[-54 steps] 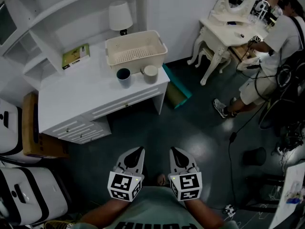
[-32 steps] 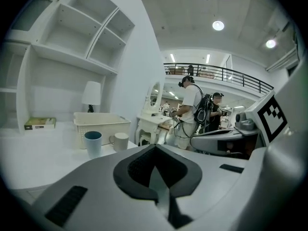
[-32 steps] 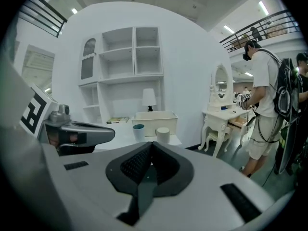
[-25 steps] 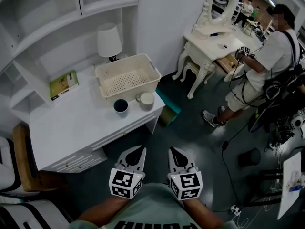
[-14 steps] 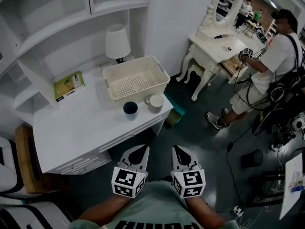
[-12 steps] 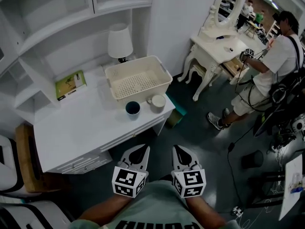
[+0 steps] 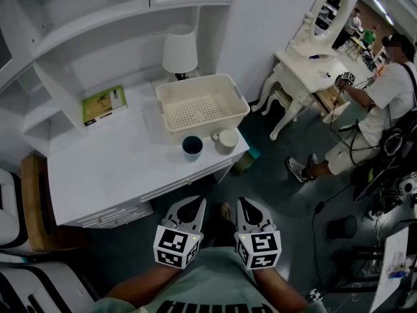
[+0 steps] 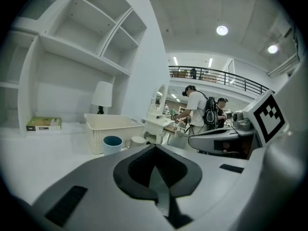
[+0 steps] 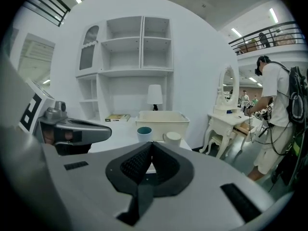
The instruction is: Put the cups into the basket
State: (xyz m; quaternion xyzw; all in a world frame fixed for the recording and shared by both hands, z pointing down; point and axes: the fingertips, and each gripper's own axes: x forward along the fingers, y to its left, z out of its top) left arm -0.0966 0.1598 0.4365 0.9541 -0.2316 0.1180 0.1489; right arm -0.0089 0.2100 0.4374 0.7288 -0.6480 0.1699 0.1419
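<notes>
near field, bottom centre of the head view: left gripper (image 7: 189, 208) and right gripper (image 7: 246, 208) side by side, close to the body, both pointing up the frame and slightly down. each gripper view shows its jaws closed tip to tip, nothing between them. both are over the floor, well short of the tabletop (image 7: 124, 155).

middle field, centre of frame: two cups stand upright, mouths up, near the front right corner of the tabletop, just beside each other. the blue cup (image 7: 191, 147) lies almost straight up the frame from the left gripper. the white cup (image 7: 227, 139) lies up the frame from the right gripper and a little to its left, with its handle turned toward the blue cup. judgement: each gripper is the nearer one for the cup ahead of it. no cup is lifted, so the task is not started. the jaws must open before either cup can be taken.

behind the cups: the basket (image 7: 195, 126) is empty, its front wall just behind both cups, its long side running across the frame. judgement: the carry is short, up and over that wall.

far field: a lamp (image 7: 180, 52) behind the basket, a book (image 7: 104, 104) at upper left, a person (image 7: 384, 103) at the right edge, well apart.
</notes>
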